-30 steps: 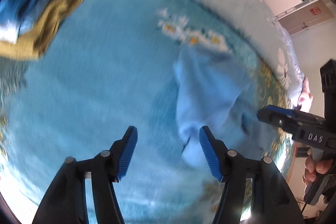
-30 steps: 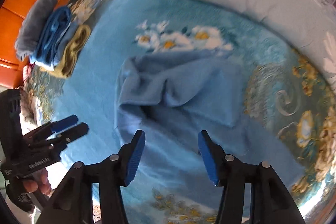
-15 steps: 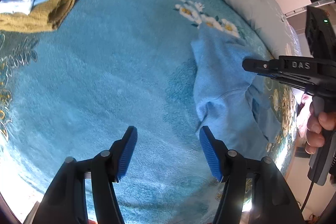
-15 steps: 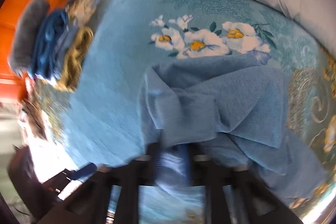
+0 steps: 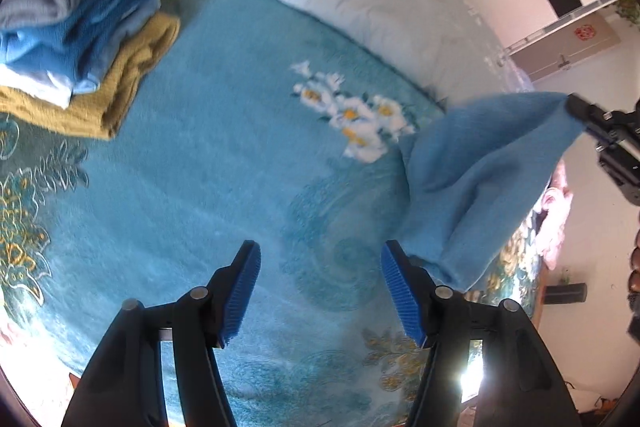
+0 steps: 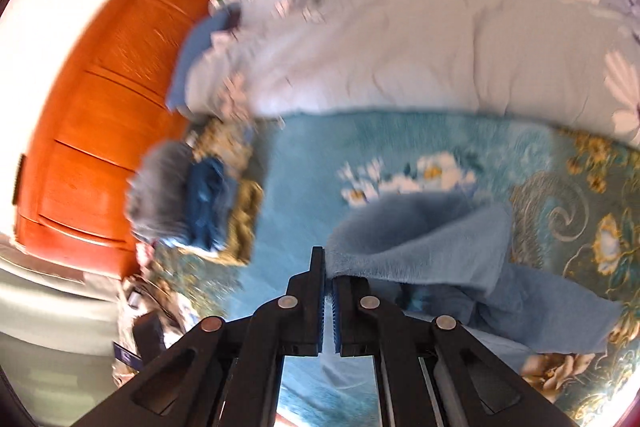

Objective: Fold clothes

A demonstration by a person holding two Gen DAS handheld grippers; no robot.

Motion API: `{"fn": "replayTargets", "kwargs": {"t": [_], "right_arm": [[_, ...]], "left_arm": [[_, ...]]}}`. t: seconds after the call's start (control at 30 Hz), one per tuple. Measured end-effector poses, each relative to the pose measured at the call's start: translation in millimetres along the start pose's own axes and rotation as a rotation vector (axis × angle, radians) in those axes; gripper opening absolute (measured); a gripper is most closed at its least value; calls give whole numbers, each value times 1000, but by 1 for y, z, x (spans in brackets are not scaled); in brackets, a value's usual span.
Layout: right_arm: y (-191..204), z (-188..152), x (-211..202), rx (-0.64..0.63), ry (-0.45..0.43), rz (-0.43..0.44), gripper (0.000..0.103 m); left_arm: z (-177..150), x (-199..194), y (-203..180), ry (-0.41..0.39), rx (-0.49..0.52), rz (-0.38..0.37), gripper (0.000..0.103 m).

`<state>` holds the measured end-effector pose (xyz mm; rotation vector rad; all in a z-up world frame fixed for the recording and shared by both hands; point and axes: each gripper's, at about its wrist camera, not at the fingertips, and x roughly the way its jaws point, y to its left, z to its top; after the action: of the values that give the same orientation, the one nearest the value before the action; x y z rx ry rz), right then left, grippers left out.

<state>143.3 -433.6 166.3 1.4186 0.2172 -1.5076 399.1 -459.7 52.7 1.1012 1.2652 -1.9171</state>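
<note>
Right gripper (image 6: pixel 329 281) pinches one edge of the light-blue fleece garment (image 5: pixel 472 179) and lifts it off the bed's blanket (image 5: pixel 208 163) near its right edge, probably to spread it; left gripper (image 5: pixel 320 291) waits, jaws opening and empty.

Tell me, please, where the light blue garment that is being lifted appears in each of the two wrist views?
Left wrist view: the light blue garment hangs at the right, its corner pinched by the right gripper.
Right wrist view: it drapes at lower centre-right, its edge clamped between the shut jaws.
Shared landmark: the white flower print on the teal blanket.
</note>
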Motion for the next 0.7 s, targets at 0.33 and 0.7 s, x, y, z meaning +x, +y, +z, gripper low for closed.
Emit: {"fn": "replayTargets", "kwargs": {"t": [0.33, 0.7], "right_arm": [[94, 2, -93, -162, -169, 128, 3], [32, -30, -88, 0, -151, 33, 3]], "left_arm": [[12, -41, 13, -51, 8, 30, 67], [12, -28, 28, -3, -10, 74, 72]]}}
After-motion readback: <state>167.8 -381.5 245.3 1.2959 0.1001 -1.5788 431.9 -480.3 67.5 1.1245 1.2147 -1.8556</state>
